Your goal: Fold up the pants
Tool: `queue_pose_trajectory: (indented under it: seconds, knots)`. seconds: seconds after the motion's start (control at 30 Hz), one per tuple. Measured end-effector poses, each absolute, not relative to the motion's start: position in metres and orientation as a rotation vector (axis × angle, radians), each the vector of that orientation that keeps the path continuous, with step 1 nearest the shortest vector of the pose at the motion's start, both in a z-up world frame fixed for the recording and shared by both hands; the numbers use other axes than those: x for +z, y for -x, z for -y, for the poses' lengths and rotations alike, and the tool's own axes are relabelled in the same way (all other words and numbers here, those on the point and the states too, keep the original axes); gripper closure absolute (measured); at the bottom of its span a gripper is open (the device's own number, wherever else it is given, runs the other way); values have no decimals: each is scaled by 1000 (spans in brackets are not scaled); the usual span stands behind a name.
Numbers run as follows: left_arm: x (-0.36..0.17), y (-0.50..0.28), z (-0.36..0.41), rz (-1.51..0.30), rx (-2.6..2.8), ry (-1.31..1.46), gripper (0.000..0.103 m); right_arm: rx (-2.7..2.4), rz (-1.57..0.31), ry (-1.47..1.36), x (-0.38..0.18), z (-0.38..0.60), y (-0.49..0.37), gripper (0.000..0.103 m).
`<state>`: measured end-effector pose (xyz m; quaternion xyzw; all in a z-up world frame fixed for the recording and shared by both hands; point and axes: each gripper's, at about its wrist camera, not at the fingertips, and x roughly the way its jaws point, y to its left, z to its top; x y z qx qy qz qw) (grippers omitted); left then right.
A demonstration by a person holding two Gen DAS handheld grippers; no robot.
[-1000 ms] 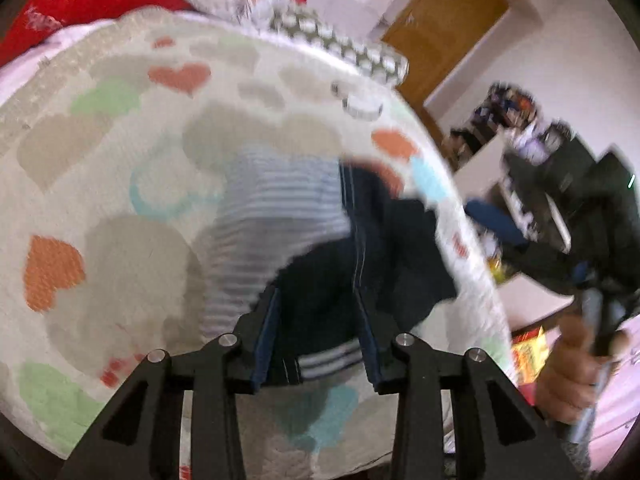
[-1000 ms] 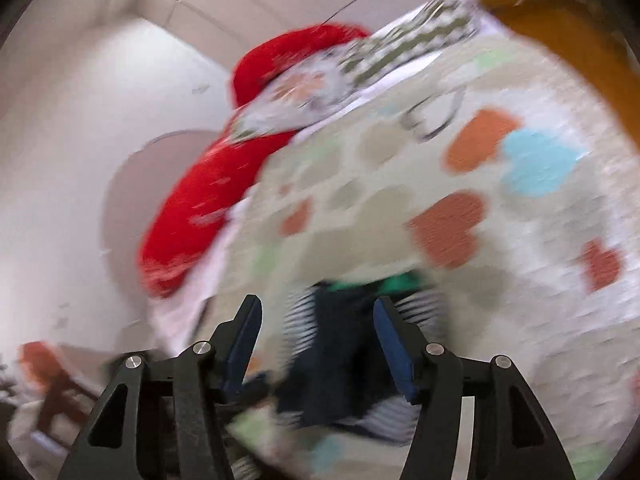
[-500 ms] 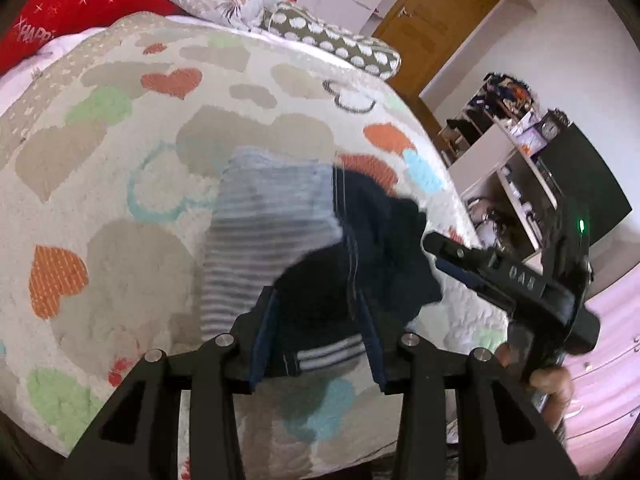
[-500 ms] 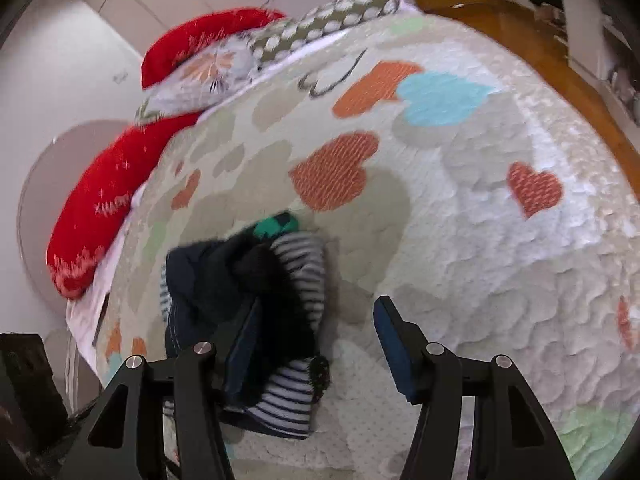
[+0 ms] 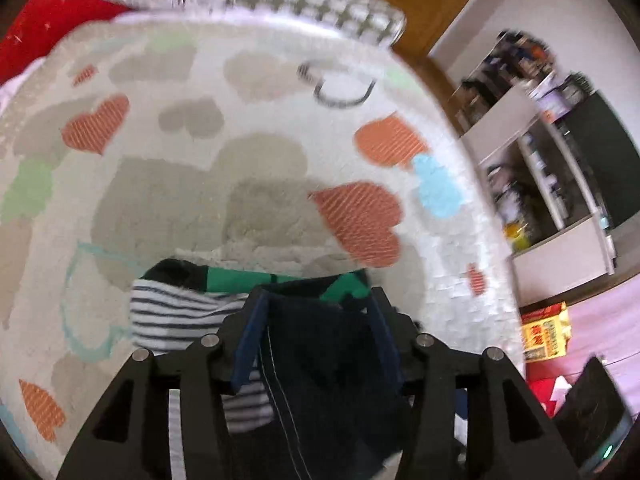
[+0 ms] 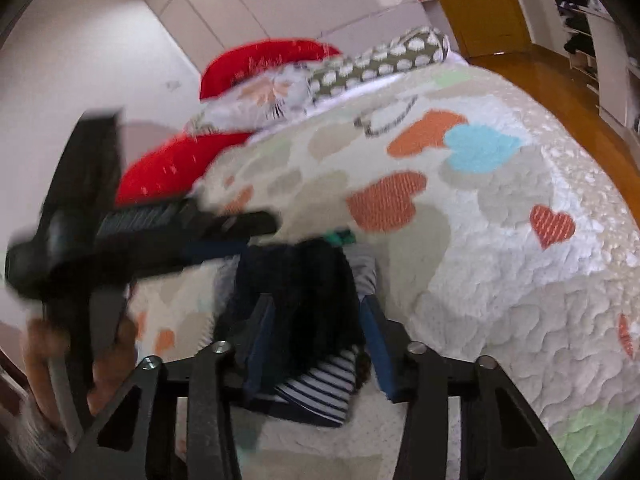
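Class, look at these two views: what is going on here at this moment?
A person holds a claw in each hand over a bed with a white quilt printed with hearts. Both work on dark navy pants with a striped lining, bunched near the quilt's edge. The left claw is opening with navy cloth between its jaws. The right claw is closing around the same bundle. The fold is not finished.

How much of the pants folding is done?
Partly done: the dark pants already lie bunched into a small bundle on the bedspread. Now both grippers straddle it, the left gripper opening, the right gripper closing. Left: tidying the stripy cuffs.
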<state>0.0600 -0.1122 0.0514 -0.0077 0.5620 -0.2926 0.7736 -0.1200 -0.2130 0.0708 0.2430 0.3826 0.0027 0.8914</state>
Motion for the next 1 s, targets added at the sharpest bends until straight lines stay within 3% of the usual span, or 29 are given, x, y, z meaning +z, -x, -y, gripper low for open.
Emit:
queue_pose_trajectory:
  seconds: [0.23, 0.43, 0.53, 0.63, 0.8, 0.97, 1.0]
  knots:
    - [31, -72, 120, -1253, -593, -11, 51, -82, -883, -477, 34, 221, 117, 56]
    - [76, -51, 79, -1159, -654, 100, 51, -91, -851, -537, 49, 236, 126, 54]
    - [96, -32, 46, -1070, -609, 110, 38, -110, -786, -570, 66, 243, 135, 54]
    - [100, -14, 15, -1007, -528, 99, 36, -88, -729, -567, 83, 236, 140, 54]
    - [74, 6, -21, -1037, -475, 161, 36, 33, -735, -504, 94, 200, 132, 54]
    - [24, 3, -27, -1155, -418, 151, 36, -24, -889, -463, 57, 188, 116, 54]
    - [19, 3, -26, -1168, -420, 151, 36, -40, -916, -461, 50, 190, 114, 49]
